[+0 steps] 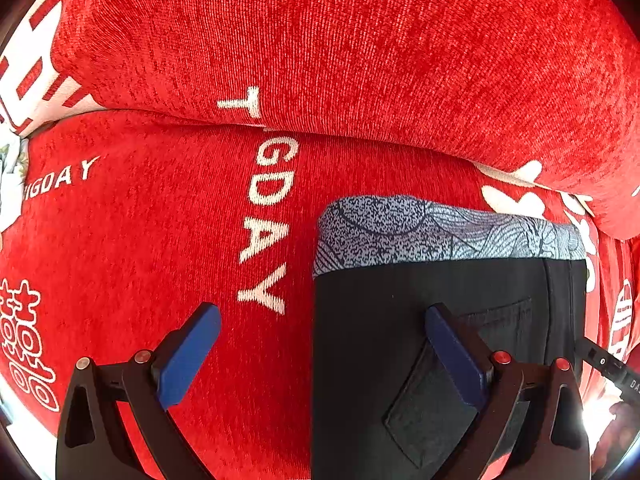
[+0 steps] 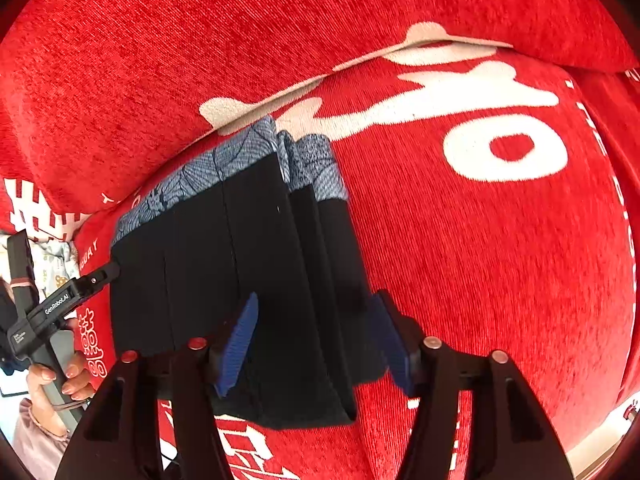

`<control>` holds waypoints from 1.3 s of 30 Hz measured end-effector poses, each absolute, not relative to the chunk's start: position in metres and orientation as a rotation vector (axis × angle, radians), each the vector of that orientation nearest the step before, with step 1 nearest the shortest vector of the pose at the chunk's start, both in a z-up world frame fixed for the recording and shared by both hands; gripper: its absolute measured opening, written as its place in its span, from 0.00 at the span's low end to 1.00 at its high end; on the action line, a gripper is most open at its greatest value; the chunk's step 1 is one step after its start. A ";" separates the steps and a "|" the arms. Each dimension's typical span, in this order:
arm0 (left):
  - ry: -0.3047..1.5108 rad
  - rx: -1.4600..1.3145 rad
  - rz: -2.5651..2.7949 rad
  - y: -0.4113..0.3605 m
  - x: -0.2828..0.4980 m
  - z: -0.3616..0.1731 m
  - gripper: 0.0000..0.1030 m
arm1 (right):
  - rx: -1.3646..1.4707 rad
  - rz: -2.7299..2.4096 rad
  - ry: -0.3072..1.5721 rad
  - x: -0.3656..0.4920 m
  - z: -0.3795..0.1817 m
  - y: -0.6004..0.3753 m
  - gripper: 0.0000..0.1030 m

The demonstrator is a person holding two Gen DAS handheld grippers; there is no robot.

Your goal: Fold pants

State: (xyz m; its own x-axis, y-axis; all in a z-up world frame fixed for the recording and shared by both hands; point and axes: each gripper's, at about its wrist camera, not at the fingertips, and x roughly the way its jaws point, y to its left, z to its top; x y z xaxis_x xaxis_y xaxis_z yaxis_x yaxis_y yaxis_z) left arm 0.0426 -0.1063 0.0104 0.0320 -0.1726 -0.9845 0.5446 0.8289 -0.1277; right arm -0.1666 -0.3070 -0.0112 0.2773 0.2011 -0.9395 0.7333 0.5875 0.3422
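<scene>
Now folded black pants with grey patterned waistband [image 2: 248, 264] lie on red printed cushion [image 2: 460, 240], near rear seam. Left gripper [image 1: 320, 352] wide open, empty; right gripper [image 2: 316, 344] partly open, straddling pants' edge, pads clear.

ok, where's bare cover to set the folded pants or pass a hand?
Free: red cover right of the pants, up to the cushion. In the left view, cover left of the pants too. Crowded: by the left gripper and hand.

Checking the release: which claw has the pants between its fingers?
The right claw: the folded pants lie between its open fingers. The left claw straddles the pants' edge.
</scene>
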 end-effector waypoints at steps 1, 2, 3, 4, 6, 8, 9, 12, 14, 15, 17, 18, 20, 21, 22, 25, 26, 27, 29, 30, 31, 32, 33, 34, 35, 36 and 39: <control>1.442 0.321 -0.569 -0.105 0.042 0.011 1.00 | 0.924 -0.433 1.275 -0.168 -0.011 -0.306 0.64; 1.445 0.320 -0.573 -0.104 0.041 0.012 1.00 | 0.927 -0.431 1.275 -0.167 -0.013 -0.306 0.64; 1.450 0.316 -0.580 -0.102 0.040 0.014 1.00 | 0.931 -0.430 1.272 -0.169 -0.013 -0.306 0.64; 1.454 0.311 -0.587 -0.100 0.039 0.015 1.00 | 0.936 -0.427 1.271 -0.170 -0.013 -0.305 0.65; 1.471 0.293 -0.608 -0.091 0.037 0.017 1.00 | 0.947 -0.421 1.270 -0.172 -0.016 -0.306 0.67; 1.496 0.273 -0.637 -0.083 0.033 0.018 1.00 | 0.962 -0.410 1.268 -0.177 -0.016 -0.306 0.69; 1.506 0.269 -0.647 -0.081 0.032 0.017 1.00 | 0.973 -0.404 1.265 -0.179 -0.017 -0.306 0.69; 1.535 0.274 -0.674 -0.071 0.024 0.014 1.00 | 1.000 -0.389 1.254 -0.186 -0.018 -0.306 0.69; 1.560 0.271 -0.689 -0.067 0.020 0.010 1.00 | 1.012 -0.381 1.251 -0.188 -0.020 -0.306 0.69; 1.573 0.260 -0.698 -0.066 0.020 0.008 1.00 | 1.021 -0.376 1.249 -0.189 -0.021 -0.307 0.69; 1.612 0.209 -0.734 -0.064 0.019 0.004 1.00 | 1.037 -0.363 1.247 -0.191 -0.022 -0.308 0.69; 1.625 0.188 -0.750 -0.063 0.019 0.003 1.00 | 1.044 -0.351 1.247 -0.191 -0.023 -0.309 0.69; 1.653 0.150 -0.786 -0.063 0.020 0.001 1.00 | 1.056 -0.322 1.257 -0.190 -0.027 -0.312 0.73; 1.658 0.147 -0.793 -0.065 0.020 0.000 1.00 | 1.070 -0.303 1.261 -0.190 -0.030 -0.315 0.74; 1.663 0.143 -0.804 -0.067 0.020 -0.001 1.00 | 1.083 -0.288 1.262 -0.191 -0.032 -0.317 0.75; 1.682 0.103 -0.847 -0.074 0.023 -0.006 1.00 | 1.119 -0.223 1.262 -0.190 -0.039 -0.326 0.75; 1.697 0.071 -0.868 -0.076 0.024 -0.008 1.00 | 1.126 -0.203 1.263 -0.189 -0.041 -0.328 0.75; 1.716 0.041 -0.882 -0.078 0.025 -0.012 1.00 | 1.139 -0.183 1.263 -0.187 -0.045 -0.331 0.75; 1.744 0.002 -0.895 -0.082 0.026 -0.019 1.00 | 1.170 -0.157 1.254 -0.188 -0.051 -0.338 0.76; 1.753 -0.006 -0.900 -0.084 0.027 -0.021 1.00 | 1.190 -0.143 1.248 -0.186 -0.055 -0.341 0.76; 1.755 -0.004 -0.903 -0.085 0.027 -0.023 1.00 | 1.208 -0.131 1.240 -0.186 -0.059 -0.345 0.76; 1.755 0.003 -0.905 -0.088 0.027 -0.025 1.00 | 1.222 -0.120 1.231 -0.186 -0.061 -0.348 0.76; 1.754 0.009 -0.910 -0.090 0.026 -0.027 1.00 | 1.235 -0.103 1.223 -0.185 -0.063 -0.351 0.76; 1.753 0.012 -0.913 -0.095 0.025 -0.029 1.00 | 1.240 -0.090 1.220 -0.185 -0.065 -0.353 0.76; 1.751 0.017 -0.916 -0.097 0.025 -0.031 1.00 | 1.244 -0.073 1.218 -0.184 -0.066 -0.356 0.78; 1.752 0.023 -0.916 -0.099 0.025 -0.033 1.00 | 1.246 -0.053 1.217 -0.181 -0.069 -0.356 0.78; 1.743 0.054 -0.920 -0.105 0.023 -0.037 1.00 | 1.228 -0.007 1.219 -0.175 -0.072 -0.358 0.77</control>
State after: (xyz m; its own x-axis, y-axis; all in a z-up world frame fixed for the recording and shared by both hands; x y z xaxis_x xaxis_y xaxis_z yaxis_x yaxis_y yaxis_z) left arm 0.0234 -0.1053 -0.0368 -0.3895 -0.3960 -0.8316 0.4633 0.6961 -0.5485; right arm -0.1745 -0.3576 -0.0720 0.4251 0.5755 -0.6987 0.5831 0.4163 0.6977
